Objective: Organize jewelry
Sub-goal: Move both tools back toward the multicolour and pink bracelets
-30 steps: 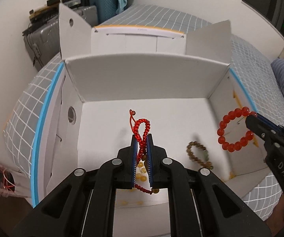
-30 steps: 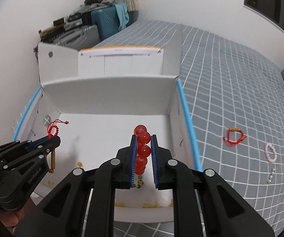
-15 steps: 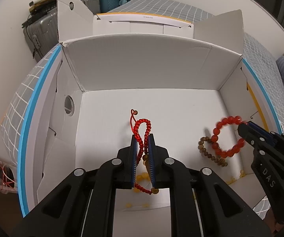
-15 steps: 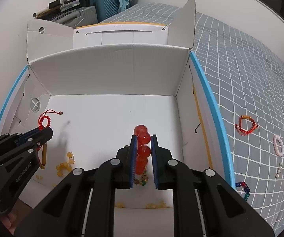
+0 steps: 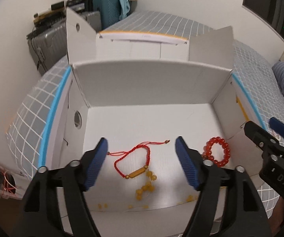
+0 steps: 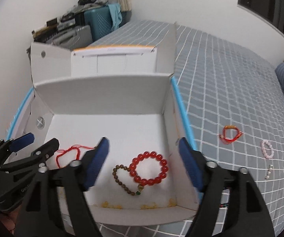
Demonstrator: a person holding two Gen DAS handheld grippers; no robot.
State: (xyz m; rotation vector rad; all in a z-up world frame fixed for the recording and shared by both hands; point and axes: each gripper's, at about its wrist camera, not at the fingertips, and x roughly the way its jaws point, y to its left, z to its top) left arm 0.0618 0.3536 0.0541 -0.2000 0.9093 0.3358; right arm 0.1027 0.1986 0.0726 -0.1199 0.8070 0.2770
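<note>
Right wrist view: both claws are opening, nothing between the jaws. Right claw (image 6: pixel 144 162) hangs above the white box (image 6: pixel 102 96); the red bead bracelet (image 6: pixel 149 167) lies on the box floor. Left claw (image 5: pixel 142 162) is above the red cord bracelet (image 5: pixel 133 161). Outstanding: the red-orange bracelet (image 6: pixel 230 135) and pink bracelet (image 6: pixel 267 149) on the bed (image 6: pixel 230 75), right of the box, nearer the right claw.

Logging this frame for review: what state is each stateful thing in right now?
Left tool: jaws opening, nothing between them.
Right tool: jaws opening, nothing between them.
White box: open, flaps up.
Red cord bracelet: flat on box floor.
Red bead bracelet: flat on box floor, overlapping the brown bead bracelet.
</note>
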